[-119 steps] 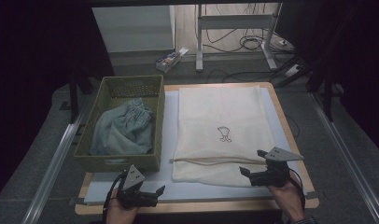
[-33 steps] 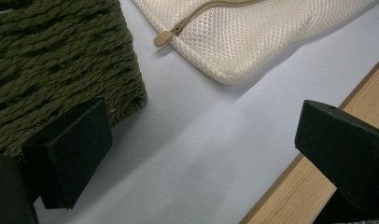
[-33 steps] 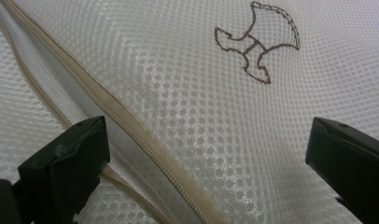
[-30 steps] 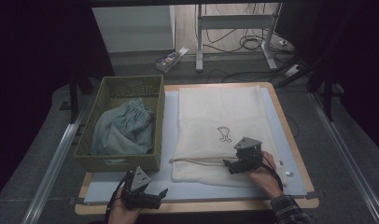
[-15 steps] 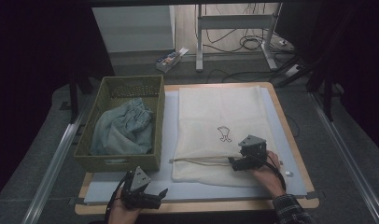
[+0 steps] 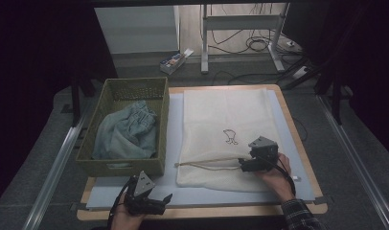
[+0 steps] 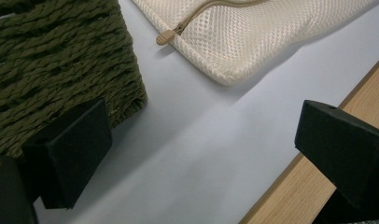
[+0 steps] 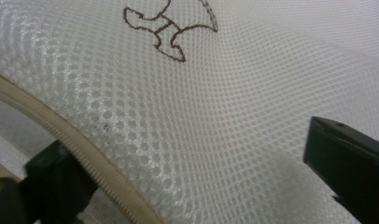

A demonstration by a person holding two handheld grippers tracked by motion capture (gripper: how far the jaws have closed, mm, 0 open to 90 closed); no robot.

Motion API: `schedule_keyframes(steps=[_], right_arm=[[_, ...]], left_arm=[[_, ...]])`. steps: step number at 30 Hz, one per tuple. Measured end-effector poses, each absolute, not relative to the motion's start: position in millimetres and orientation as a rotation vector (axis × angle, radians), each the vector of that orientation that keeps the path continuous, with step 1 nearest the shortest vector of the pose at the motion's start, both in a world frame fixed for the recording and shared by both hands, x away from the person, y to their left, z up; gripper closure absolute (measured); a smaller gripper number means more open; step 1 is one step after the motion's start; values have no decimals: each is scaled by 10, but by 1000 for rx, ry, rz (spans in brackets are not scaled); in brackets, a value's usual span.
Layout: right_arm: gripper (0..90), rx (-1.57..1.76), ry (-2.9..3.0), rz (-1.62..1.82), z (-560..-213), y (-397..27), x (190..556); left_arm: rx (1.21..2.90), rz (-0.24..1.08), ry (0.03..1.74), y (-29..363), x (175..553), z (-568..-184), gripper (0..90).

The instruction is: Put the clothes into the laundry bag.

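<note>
Jaws spread wide on the right gripper [image 6: 244, 163], which sits on the mesh laundry bag [image 6: 231, 120] with one jaw tucked under the open zipper edge [image 8: 92, 161], likely to lift that flap and widen the mouth. The bag lies flat on the table mat [image 6: 173, 143], its zipper pull [image 7: 164, 37] pointing toward the green basket [image 6: 156, 93] beside it, where blue clothing [image 6: 125, 134] waits. Near the bag's front corner, the left gripper [image 6: 161, 201] rests open, holding nothing, in reserve by the look of it.
</note>
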State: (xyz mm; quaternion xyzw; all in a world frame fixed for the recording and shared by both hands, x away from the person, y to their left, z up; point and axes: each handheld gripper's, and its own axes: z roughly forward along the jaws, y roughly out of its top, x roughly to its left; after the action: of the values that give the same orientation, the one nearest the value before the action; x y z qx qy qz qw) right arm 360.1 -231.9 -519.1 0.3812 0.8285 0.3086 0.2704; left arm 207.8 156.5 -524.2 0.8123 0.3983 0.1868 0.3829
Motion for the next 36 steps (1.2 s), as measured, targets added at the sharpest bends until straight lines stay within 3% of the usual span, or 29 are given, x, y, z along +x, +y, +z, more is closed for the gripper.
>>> schedule_keyframes(steps=[8, 9, 13, 25, 31, 36], right_arm=[[177, 1024, 2215, 852, -5090, -2324, 3570], [253, 1037, 2233, 881, -5055, -2330, 3567], [330, 1031, 2224, 906, -5008, -2362, 3572], [430, 1048, 2212, 843, -4990, -2503, 3594], [568, 1010, 2188, 924, -4879, -2537, 3536], [627, 997, 2175, 975, -4826, -2551, 3508]], left_arm=[[2077, 474, 1012, 1552, 2078, -5245, 37], [2076, 475, 1012, 1553, 2078, -5245, 37], [2076, 476, 1013, 1555, 2078, -5245, 37], [2080, 474, 1012, 1558, 2077, -5244, 37], [2083, 475, 1011, 1552, 2076, -5245, 37], [2085, 476, 1010, 1548, 2076, -5247, 37]])
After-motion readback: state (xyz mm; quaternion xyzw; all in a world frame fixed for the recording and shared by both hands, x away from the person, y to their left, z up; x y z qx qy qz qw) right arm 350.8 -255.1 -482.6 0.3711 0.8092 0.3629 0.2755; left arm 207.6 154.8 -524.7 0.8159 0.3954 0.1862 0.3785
